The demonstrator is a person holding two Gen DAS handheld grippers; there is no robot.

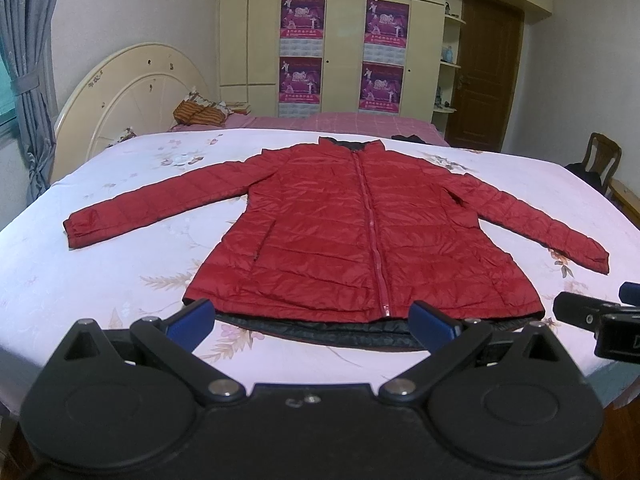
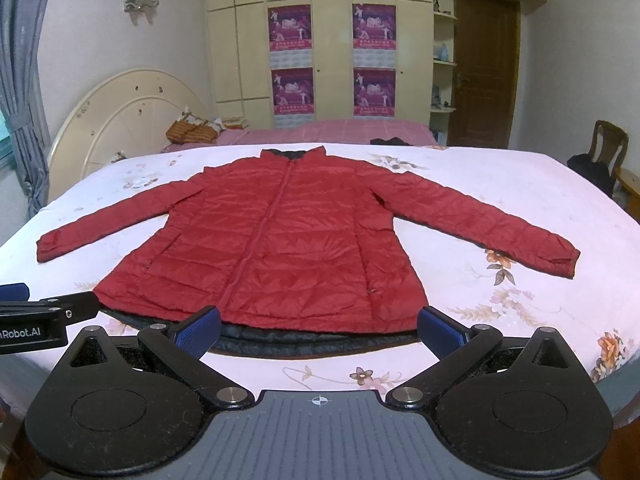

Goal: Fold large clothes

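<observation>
A red quilted puffer jacket point(image 1: 348, 232) lies flat and zipped on the bed, collar far, both sleeves spread out to the sides; it also shows in the right wrist view point(image 2: 280, 248). Its dark lining sticks out along the near hem point(image 1: 320, 330). My left gripper point(image 1: 312, 322) is open and empty, hovering just short of the hem's left half. My right gripper point(image 2: 320, 330) is open and empty, just short of the hem's right half. The right gripper shows at the right edge of the left wrist view point(image 1: 600, 314).
The bed has a pale floral sheet point(image 1: 120, 280) and a cream headboard point(image 1: 132, 92) at far left. A second bed with a pink cover point(image 1: 340, 122) lies behind. A wardrobe, a brown door point(image 1: 488, 68) and a wooden chair point(image 1: 602, 160) stand beyond.
</observation>
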